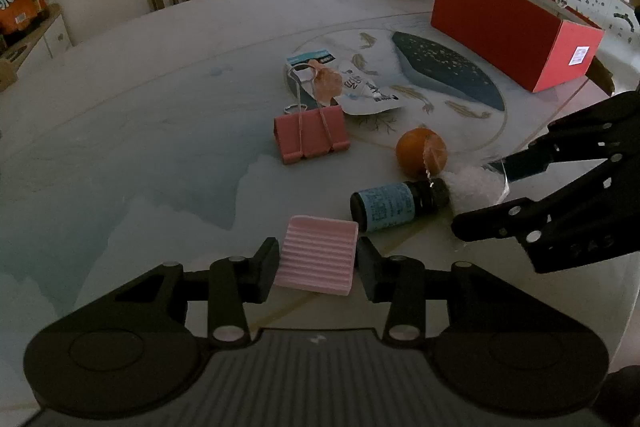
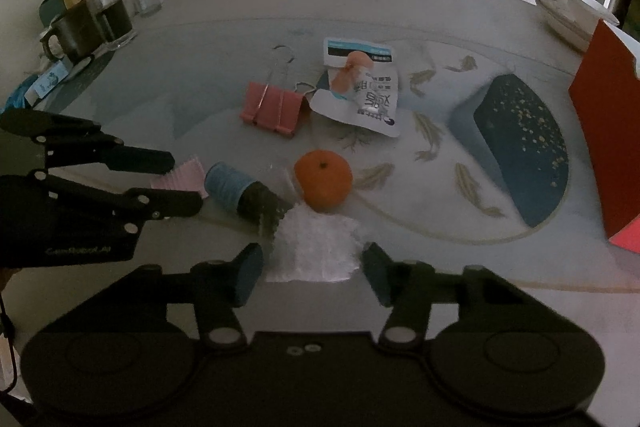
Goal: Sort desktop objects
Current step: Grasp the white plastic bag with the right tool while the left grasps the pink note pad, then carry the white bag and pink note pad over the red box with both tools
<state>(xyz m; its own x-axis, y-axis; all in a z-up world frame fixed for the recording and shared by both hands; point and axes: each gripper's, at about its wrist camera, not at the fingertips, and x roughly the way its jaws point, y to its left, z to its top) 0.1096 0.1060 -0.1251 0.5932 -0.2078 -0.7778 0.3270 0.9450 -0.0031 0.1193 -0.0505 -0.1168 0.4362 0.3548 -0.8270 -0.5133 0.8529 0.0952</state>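
Left gripper (image 1: pixel 316 267) wide around pink ribbed pad (image 1: pixel 317 261), right gripper (image 2: pixel 313 269) wide around white crinkled packet (image 2: pixel 316 251), dark blue-labelled bottle (image 1: pixel 394 205) and round orange fruit (image 1: pixel 420 153) crowding just beyond.

Left tongs (image 1: pixel 317 269) stand open around a pink ribbed pad (image 1: pixel 318 259) lying flat on the table (image 1: pixel 140 99). Just beyond lies a dark bottle with a blue label (image 1: pixel 396 205), on its side. An orange (image 1: pixel 420 151) sits behind it. Right tongs (image 1: pixel 486 197) straddle a white crinkled packet (image 1: pixel 474 189). A pink binder clip (image 1: pixel 310 135) stands further back.

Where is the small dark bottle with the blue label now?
The small dark bottle with the blue label lies on its side between the ribbed pink pad and the orange fruit.
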